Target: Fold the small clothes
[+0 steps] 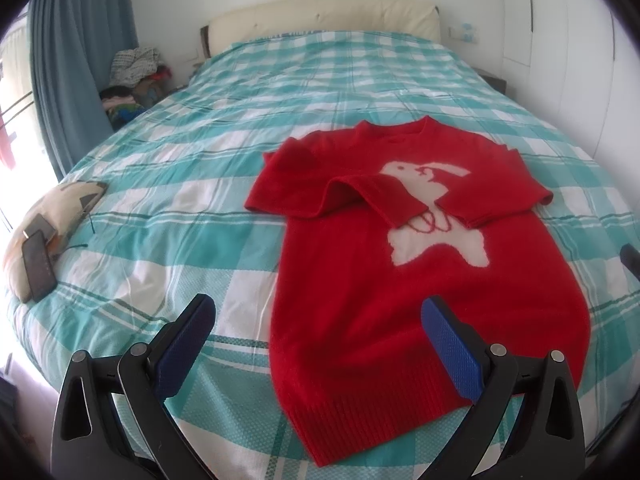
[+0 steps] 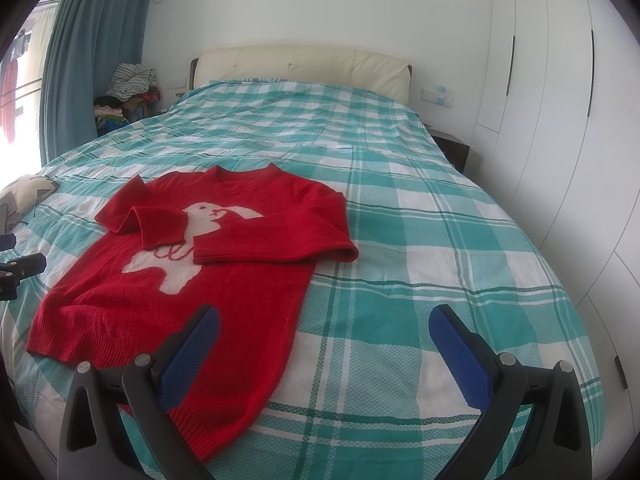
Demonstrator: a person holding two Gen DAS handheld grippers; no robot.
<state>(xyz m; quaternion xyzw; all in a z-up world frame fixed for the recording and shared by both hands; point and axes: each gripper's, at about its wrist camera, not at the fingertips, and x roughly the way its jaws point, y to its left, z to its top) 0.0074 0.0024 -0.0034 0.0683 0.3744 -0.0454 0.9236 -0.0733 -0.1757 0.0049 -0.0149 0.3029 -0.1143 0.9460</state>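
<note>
**A:** Your left gripper (image 1: 318, 322) hovers above the hem end of the red sweater (image 1: 400, 280), jaws spread wide, nothing between the blue pads (image 1: 452, 354).

**B:** And your right gripper (image 2: 324, 330)?

**A:** Equally wide apart and holding nothing, poised over the sweater's right edge and the teal plaid bedspread (image 2: 440, 240).

**B:** Where does the sweater lie?

**A:** Flat on the bed, face up, neck toward the cream headboard (image 2: 300, 62). Both sleeves are folded in across the chest, their cuffs nearly meeting over the white rabbit design (image 2: 192, 240).

**B:** Anything else?

**A:** A patterned cushion (image 1: 52, 216) with a dark phone (image 1: 38, 268) on it sits at the bed's left edge.
</note>
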